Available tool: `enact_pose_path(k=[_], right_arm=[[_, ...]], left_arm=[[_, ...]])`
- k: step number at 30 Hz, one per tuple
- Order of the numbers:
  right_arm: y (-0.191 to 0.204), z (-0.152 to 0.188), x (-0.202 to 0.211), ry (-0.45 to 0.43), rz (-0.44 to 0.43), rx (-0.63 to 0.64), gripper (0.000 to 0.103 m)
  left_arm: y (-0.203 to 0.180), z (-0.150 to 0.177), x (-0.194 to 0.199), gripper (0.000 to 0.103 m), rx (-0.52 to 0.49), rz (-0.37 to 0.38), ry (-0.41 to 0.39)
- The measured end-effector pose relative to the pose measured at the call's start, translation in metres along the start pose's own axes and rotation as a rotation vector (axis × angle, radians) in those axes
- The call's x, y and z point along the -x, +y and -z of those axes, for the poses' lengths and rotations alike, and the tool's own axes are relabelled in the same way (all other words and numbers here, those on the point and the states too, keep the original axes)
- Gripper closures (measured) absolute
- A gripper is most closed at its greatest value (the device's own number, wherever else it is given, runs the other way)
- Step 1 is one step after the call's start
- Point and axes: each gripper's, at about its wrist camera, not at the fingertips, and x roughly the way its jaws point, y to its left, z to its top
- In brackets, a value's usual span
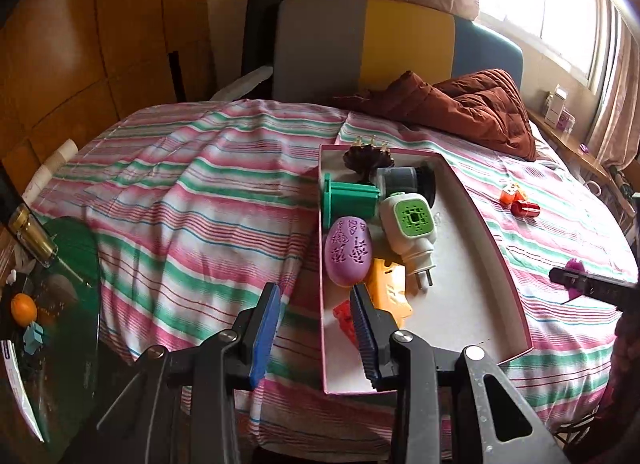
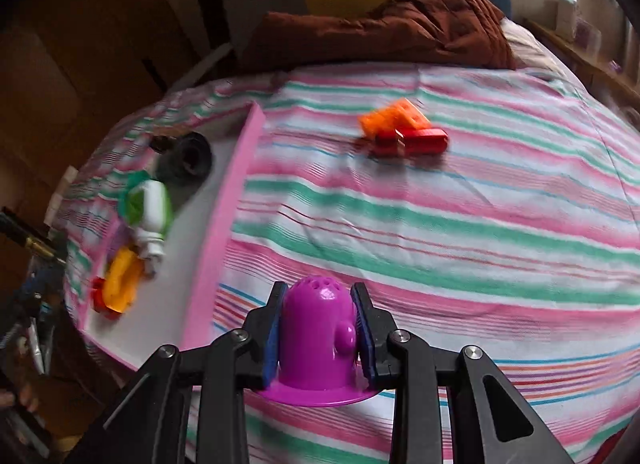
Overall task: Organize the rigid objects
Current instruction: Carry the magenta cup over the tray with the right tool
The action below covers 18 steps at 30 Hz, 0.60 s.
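Clamped in the right gripper (image 2: 317, 328), a purple domed plastic piece (image 2: 316, 338) points its perforated top forward, just right of the pink shallow box (image 2: 224, 240). Only the left wrist view shows the left gripper (image 1: 318, 330), jaws parted and empty.

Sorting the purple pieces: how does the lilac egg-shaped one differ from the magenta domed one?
The lilac patterned egg-shaped piece lies in the pink-walled white tray; the magenta plastic dome with a flat brim is gripped between the right gripper jaws, outside the tray. The egg bears cut-out patterns; the dome has small round holes on top. Both are rigid purple-toned plastic.
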Motion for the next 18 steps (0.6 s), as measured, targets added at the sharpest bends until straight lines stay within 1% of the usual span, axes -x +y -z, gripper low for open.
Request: enact_pose_path(k=[4, 9, 12, 18], right_arm=[[0.032, -0.009, 0.011, -0.036, -0.040, 0.054, 0.071], [0.055, -0.010, 0.016, -0.056, -0.074, 0.083, 0.071], [0.063, -0.008, 0.017, -0.057, -0.093, 0.092, 0.071], [0.070, 0.001, 0.015, -0.044, -0.098, 0.109, 0.071]], left_arm=[[0.007, 0.003, -0.002, 0.067, 0.016, -0.001, 0.004], [0.017, 0.005, 0.000, 0.067, 0.030, -0.024, -0.004], [0.025, 0.006, 0.003, 0.067, 0.046, -0.040, -0.010], [0.039, 0.008, 0.005, 0.067, 0.070, -0.063, -0.009]])
